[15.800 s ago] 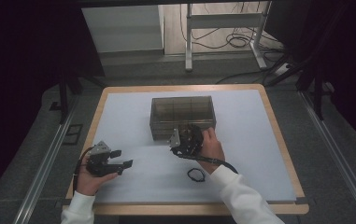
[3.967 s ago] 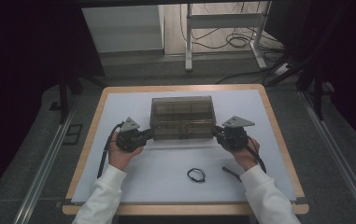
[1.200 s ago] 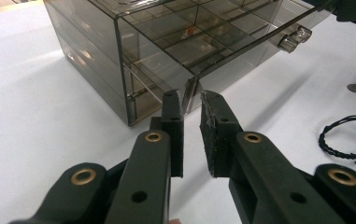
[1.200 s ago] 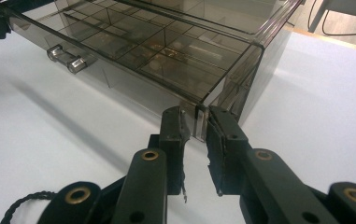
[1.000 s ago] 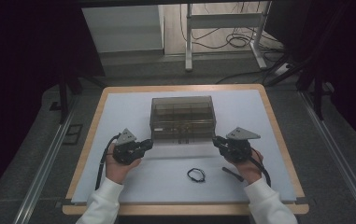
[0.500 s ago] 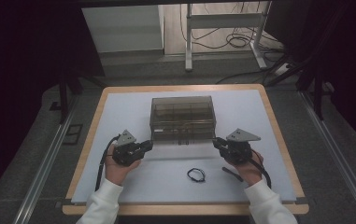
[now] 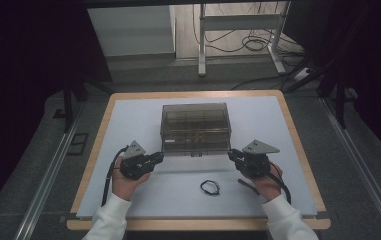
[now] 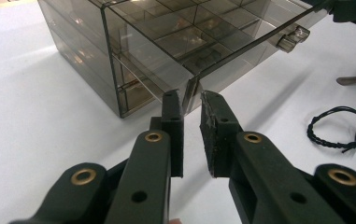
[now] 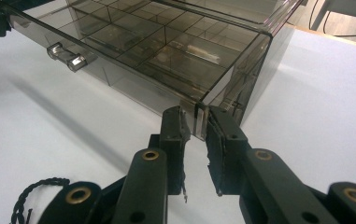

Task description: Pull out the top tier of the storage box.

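Note:
A smoky see-through drawer box [image 7: 195,122] stands mid-table, its top drawer [image 7: 195,150] drawn out toward me. My left gripper [image 7: 159,157] is shut on the drawer's left front corner [image 8: 192,91], one jaw on each side of the thin wall. My right gripper [image 7: 231,155] is shut on the right front corner [image 9: 198,116] in the same way. The drawer is split into several compartments [image 9: 166,44] and has a clear handle [image 8: 292,38] at the middle of its front.
A black cord loop [image 7: 209,187] lies on the white mat [image 7: 128,120] between my hands. A small dark stick [image 7: 248,184] lies just right of it. The wooden table rim [image 7: 97,145] frames the mat.
Four seconds ago both grippers were beside the box; they have since come toward me with the drawer front. Over the last second nothing has moved.

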Demonstrator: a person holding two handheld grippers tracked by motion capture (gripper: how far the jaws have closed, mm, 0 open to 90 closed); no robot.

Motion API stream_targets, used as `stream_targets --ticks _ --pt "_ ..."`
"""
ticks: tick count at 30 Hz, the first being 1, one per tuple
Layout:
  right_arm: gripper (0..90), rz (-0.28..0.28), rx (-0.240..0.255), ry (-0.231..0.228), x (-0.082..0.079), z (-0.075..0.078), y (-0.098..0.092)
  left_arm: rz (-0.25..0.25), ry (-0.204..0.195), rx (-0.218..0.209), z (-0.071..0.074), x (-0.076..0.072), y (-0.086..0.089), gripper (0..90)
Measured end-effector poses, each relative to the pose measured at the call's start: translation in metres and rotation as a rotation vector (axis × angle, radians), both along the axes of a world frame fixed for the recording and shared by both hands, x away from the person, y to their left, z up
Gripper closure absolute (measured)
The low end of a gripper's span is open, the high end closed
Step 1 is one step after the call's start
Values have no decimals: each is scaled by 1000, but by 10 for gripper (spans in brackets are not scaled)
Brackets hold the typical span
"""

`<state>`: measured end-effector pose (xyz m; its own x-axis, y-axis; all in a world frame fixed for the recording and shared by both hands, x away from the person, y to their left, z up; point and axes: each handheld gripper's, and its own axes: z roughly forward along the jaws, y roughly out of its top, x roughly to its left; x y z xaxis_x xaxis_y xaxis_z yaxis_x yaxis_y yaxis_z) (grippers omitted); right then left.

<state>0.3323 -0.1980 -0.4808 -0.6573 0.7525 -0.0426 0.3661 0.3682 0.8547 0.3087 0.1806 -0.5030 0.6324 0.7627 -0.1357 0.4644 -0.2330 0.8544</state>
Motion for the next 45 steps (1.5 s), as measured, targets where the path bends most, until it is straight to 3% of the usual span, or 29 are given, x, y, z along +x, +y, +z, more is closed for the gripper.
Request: stream_targets --ticks 29,34,36,45 --pt "765 12 -11 7 -3 -4 -1 -15 1 -19 -2 -3 2 791" --pt "635 -1 -3 -9 -3 -2 -4 0 2 -29 -5 -1 7 580" --pt "612 -3 21 -7 -3 -1 -8 -5 1 -25 -6 -1 10 548" --pt "509 7 43 16 -5 2 -15 -18 13 -15 -7 -3 12 422"
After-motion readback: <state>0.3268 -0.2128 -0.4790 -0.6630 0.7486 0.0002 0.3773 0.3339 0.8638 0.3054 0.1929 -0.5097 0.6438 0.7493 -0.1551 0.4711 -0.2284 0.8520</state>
